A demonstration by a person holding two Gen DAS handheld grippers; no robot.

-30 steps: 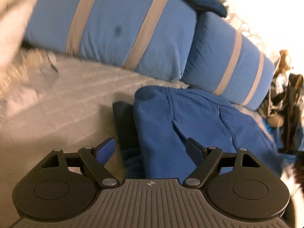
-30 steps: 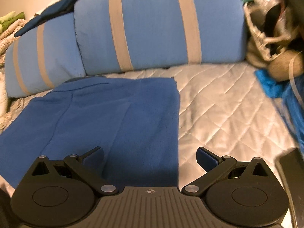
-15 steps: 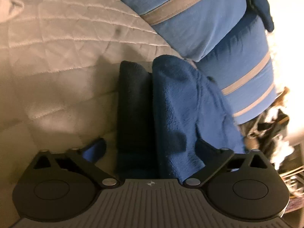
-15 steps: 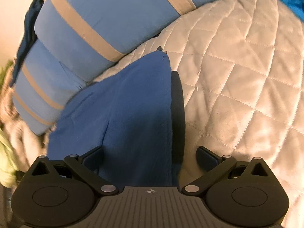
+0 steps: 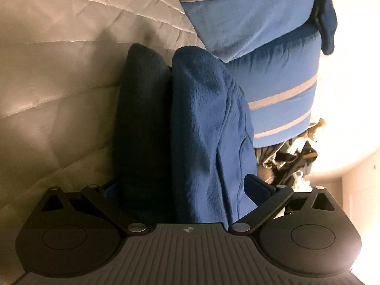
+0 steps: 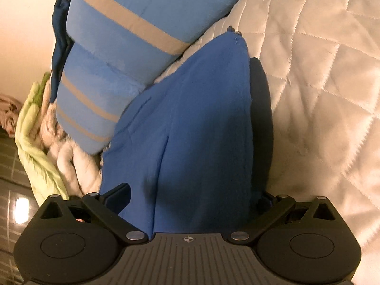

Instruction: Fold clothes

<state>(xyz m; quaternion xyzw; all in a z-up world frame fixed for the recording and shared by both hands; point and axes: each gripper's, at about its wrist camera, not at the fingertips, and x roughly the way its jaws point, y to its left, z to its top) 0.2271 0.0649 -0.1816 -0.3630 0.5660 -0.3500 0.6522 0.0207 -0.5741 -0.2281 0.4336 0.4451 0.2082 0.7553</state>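
Both your left tongs and right tongs gape wide around edges of the blue fleece garment on the quilted bed. You seem mid-grasp: clamp both next, then lift evenly to fold.

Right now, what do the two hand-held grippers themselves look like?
The left hand-held gripper and the right hand-held gripper look identical: a ribbed grey body with a small crosshair mark, two round black discs, black linkage arms on silver rivets, and dark blue finger pads. No cables or sleeves show.
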